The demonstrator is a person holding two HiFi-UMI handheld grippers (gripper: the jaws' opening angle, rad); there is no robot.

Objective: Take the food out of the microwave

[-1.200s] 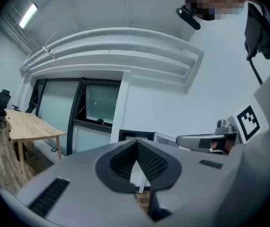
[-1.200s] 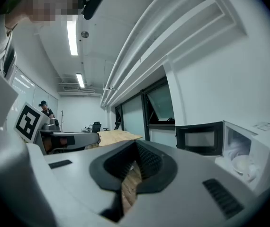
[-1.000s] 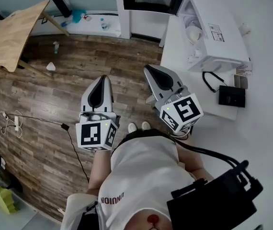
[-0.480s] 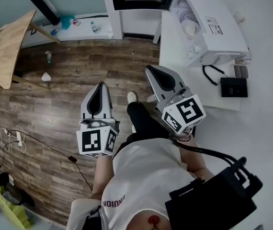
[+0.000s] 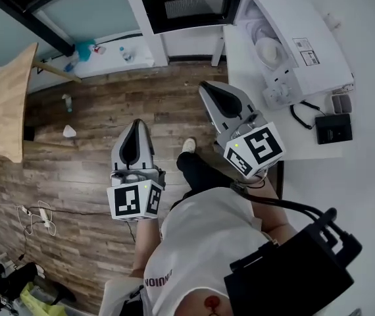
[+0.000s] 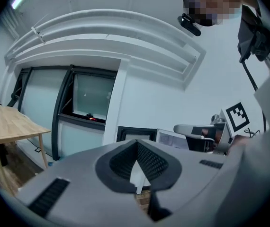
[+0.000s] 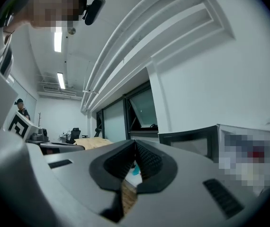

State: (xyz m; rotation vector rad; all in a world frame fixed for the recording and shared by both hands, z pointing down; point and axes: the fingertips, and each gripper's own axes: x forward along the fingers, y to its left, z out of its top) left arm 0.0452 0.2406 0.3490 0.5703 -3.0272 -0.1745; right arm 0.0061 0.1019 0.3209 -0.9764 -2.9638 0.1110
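The left gripper (image 5: 139, 110) and right gripper (image 5: 207, 92) have jaws shut, holding nothing. The microwave (image 5: 306, 51) stands open, far right.

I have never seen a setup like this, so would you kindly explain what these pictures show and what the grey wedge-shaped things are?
Gladly. A person stands on a wooden floor and carries a hand-held two-jaw tool in each hand. The head view looks steeply down from a camera on the person's head: the left tool and right tool are the grey wedges, each with a marker cube. The other two pictures come from cameras riding on the tools, looking along their jaws. Both tools are shut and hold nothing. Ahead, on a white table, sits a white microwave with its door swung open and a white dish inside. A small black box lies beside it.
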